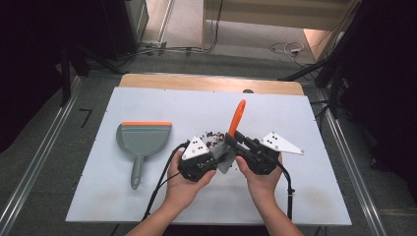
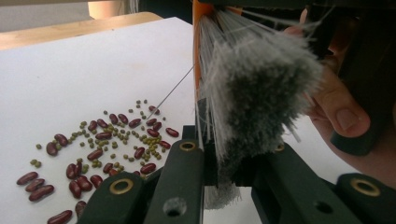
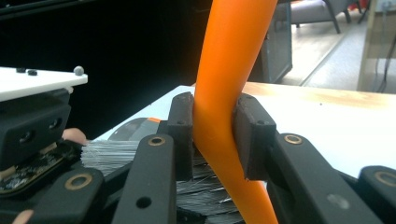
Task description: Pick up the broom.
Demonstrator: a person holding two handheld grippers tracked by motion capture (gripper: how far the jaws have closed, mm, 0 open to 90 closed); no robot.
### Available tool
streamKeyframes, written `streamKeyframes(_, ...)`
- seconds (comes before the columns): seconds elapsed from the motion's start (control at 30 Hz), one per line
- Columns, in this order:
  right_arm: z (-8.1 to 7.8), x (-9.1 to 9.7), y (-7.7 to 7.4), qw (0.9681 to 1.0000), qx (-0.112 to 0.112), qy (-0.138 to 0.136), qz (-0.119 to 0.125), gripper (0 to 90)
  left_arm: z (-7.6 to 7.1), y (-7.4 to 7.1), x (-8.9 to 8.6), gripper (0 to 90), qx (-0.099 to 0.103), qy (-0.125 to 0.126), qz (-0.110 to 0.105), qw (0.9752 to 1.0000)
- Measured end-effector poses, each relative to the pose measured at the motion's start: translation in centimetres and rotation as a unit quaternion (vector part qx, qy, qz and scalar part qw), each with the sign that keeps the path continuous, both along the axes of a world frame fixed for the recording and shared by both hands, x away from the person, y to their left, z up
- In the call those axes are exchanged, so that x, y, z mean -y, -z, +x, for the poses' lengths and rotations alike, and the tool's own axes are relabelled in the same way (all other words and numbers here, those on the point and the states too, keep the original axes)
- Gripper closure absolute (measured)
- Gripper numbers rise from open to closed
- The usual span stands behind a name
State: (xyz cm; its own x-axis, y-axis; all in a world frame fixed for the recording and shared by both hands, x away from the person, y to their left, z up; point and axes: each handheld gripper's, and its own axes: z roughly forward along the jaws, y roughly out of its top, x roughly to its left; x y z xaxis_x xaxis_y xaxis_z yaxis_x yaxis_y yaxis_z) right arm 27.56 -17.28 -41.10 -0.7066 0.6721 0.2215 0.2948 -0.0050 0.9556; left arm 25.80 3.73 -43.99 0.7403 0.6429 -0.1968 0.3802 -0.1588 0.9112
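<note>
A brush with an orange handle (image 1: 236, 118) and grey bristles (image 1: 225, 160) is held tilted over the middle of the white board (image 1: 305, 196). My right gripper (image 1: 232, 140) is shut on the handle (image 3: 229, 70), low on its stem, and the jaws press it from both sides. From the left, my left gripper (image 1: 218, 160) is shut on the bristle end (image 2: 257, 93). A scatter of red beans and small green beans (image 1: 212, 137) lies on the board just behind the brush head, and again to the left of the bristles (image 2: 107, 144). A grey dustpan (image 1: 142, 140) with an orange lip lies flat at the left.
The board's wooden far edge (image 1: 211, 81) runs along the back. Metal rails (image 1: 44, 157) flank the table on both sides. Cables trail from both grippers toward the near edge. A thumb (image 2: 343, 112) of the right hand sits close beside the bristles.
</note>
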Motion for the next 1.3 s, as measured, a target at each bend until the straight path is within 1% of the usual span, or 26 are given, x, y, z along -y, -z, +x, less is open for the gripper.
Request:
streamKeyframes(0.1,0.4,0.1,-0.1,0.9998,-0.004,-0.017,0.002,65.9,0.1,-0.1,-0.5,86.1,0.003,0.009,-0.001,1.0)
streamKeyframes(0.2,0.7,0.5,-0.2,0.9996,0.004,-0.029,0.003,54.4,0.3,-0.1,-0.9,86.3,0.003,0.016,-0.005,0.9999)
streamKeyframes(0.23,0.9,0.8,-0.3,0.9992,0.005,-0.04,0.005,51.6,0.5,-0.2,-1.3,86.3,0.005,0.027,-0.009,0.9996)
streamKeyframes(0.3,1.3,1.4,-0.3,0.9978,0.004,-0.065,0.008,47.4,0.5,-0.2,-1.5,86.4,0.009,0.038,-0.003,0.9992)
streamKeyframes(0.33,1.5,1.6,-0.3,0.9971,0.002,-0.076,0.006,46.9,0.6,-0.2,-1.6,86.4,0.01,0.048,-0.002,0.9988)
streamKeyframes(0.37,1.7,1.8,-0.2,0.9961,0.003,-0.088,0.005,46.4,0.6,-0.2,-1.6,86.4,0.01,0.048,-0.002,0.9988)
streamKeyframes(0.4,1.8,1.9,-0.2,0.9952,0.003,-0.098,0.001,45.6,0.7,-0.1,-1.8,86.4,0.011,0.064,0.001,0.9979)
streamKeyframes(0.47,1.9,2.2,-0.3,0.9938,0.001,-0.112,-0.003,45.5,0.8,-0.1,-1.9,86.4,0.011,0.068,0.0,0.9976)
streamKeyframes(0.5,1.9,2.2,-0.3,0.9938,0.001,-0.112,-0.003,45.5,0.9,-0.1,-2.1,86.4,0.009,0.074,-0.004,0.9972)
streamKeyframes(0.53,1.9,2.4,-0.3,0.9928,0.004,-0.12,-0.002,44.6,1.0,-0.1,-2.4,86.5,0.008,0.079,-0.01,0.9968)
streamKeyframes(0.67,2.0,2.8,-0.3,0.9922,0.011,-0.124,0.005,42.7,1.2,-0.1,-2.9,86.5,0.009,0.086,-0.014,0.9962)
streamKeyframes(0.7,2.1,3.0,-0.2,0.991,0.017,-0.132,0.007,40.8,1.3,-0.1,-3.1,86.5,0.006,0.09,-0.018,0.9958)
streamKeyframes(0.73,2.2,3.0,-0.1,0.9903,0.02,-0.137,0.006,40.6,1.5,-0.1,-3.3,86.5,0.004,0.098,-0.024,0.9949)
streamKeyframes(0.77,2.3,3.1,0.0,0.9895,0.019,-0.143,0.002,40.6,1.8,-0.1,-3.7,86.5,0.0,0.12,-0.034,0.9922)
streamKeyframes(0.83,2.4,3.0,0.1,0.9869,0.009,-0.161,-0.001,40.5,1.9,-0.1,-3.9,86.5,-0.003,0.143,-0.039,0.989)
streamKeyframes(0.9,2.5,3.0,0.3,0.9834,-0.004,-0.182,-0.001,39.1,1.9,0.0,-3.9,86.4,-0.001,0.154,-0.036,0.9873)
streamKeyframes(0.93,2.6,2.9,0.3,0.9814,-0.011,-0.192,-0.003,38.6,1.9,0.0,-3.9,86.4,-0.001,0.154,-0.036,0.9873)
streamKeyframes(0.97,2.6,2.7,0.4,0.9797,-0.012,-0.2,-0.008,38.6,1.9,0.1,-3.7,86.4,0.0,0.169,-0.038,0.9849)
streamKeyframes(1.03,2.5,2.5,0.4,0.9768,-0.012,-0.214,-0.012,39.8,1.9,0.1,-3.6,86.4,0.001,0.18,-0.034,0.983)
streamKeyframes(1.07,2.5,2.5,0.4,0.9768,-0.012,-0.214,-0.012,39.8,1.9,0.1,-3.6,86.5,0.001,0.18,-0.034,0.983)
streamKeyframes(1.1,2.5,2.5,0.4,0.9734,-0.013,-0.228,-0.006,42.8,1.8,0.1,-3.5,86.4,0.0,0.192,-0.035,0.9808)
streamKeyframes(1.13,2.4,2.5,0.4,0.9719,-0.014,-0.235,-0.005,43.8,1.8,0.1,-3.5,86.4,0.0,0.192,-0.035,0.9808)
streamKeyframes(1.17,2.5,2.5,0.5,0.97,-0.015,-0.243,-0.005,44.7,1.8,0.1,-3.5,86.4,0.0,0.206,-0.041,0.9777)
streamKeyframes(1.23,2.4,2.4,0.6,0.9661,-0.018,-0.257,-0.008,45.9,1.8,0.1,-3.6,86.4,0.002,0.215,-0.046,0.9756)
streamKeyframes(1.27,2.4,2.4,0.6,0.9638,-0.02,-0.266,-0.01,46.6,1.8,0.1,-3.6,86.4,0.004,0.221,-0.049,0.974)
streamKeyframes(1.3,2.4,2.4,0.6,0.9638,-0.02,-0.266,-0.01,46.6,1.8,0.1,-3.6,86.4,0.004,0.221,-0.049,0.974)
